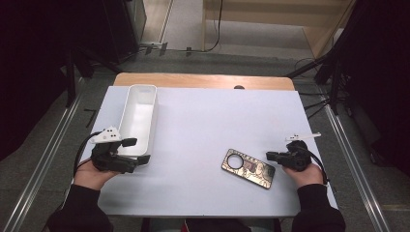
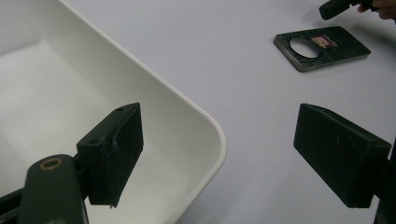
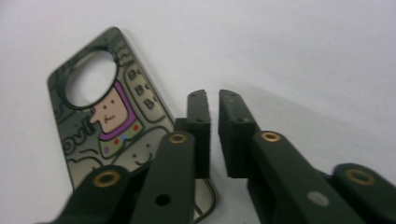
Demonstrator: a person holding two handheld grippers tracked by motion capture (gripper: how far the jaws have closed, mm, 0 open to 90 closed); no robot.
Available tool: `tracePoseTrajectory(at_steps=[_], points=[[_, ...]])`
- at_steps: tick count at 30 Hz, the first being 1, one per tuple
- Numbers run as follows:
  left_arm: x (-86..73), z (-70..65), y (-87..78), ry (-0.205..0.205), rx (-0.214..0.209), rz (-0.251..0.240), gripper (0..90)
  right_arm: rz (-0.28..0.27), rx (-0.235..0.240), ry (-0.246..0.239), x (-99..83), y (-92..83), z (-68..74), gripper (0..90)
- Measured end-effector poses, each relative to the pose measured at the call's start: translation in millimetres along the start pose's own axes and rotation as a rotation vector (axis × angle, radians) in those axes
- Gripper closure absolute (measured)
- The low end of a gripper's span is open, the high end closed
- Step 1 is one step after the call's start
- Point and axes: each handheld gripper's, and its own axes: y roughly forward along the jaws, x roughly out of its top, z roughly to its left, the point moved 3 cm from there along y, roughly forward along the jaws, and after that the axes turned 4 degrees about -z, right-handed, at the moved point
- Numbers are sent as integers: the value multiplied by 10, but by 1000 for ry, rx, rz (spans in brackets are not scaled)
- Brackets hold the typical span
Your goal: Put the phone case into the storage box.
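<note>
Overhead, white table (image 1: 203,125) amid dark room.

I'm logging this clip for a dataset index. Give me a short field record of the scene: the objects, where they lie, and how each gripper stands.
surface: white table top
phone case: lies flat, patterned side up, round camera hole, near the right gripper
bin: white oblong bin, on the left side, nothing seen inside
left gripper: jaws wide apart, straddling the bin's near corner, pads not pressing it
right gripper: jaws a narrow gap apart, nothing between them, tips beside the phone case's edge
</note>
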Motion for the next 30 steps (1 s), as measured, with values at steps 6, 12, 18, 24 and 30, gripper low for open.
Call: tracePoseTrajectory(at_steps=[6,12,18,24,30], points=[[-6,1,10,-1,0,2,154,-89,56,-4,109,-98,98,591],[-8,7,8,-2,2,-2,154,-119,87,-12,139,-157,205,438],[-9,4,3,-3,1,-5,154,-145,112,-61,176,-217,335,315],[-10,-10,0,-3,-5,-9,154,-168,133,-119,218,-296,475,272],[-16,-17,-11,-3,-5,-10,153,-195,166,-169,249,-339,640,217]])
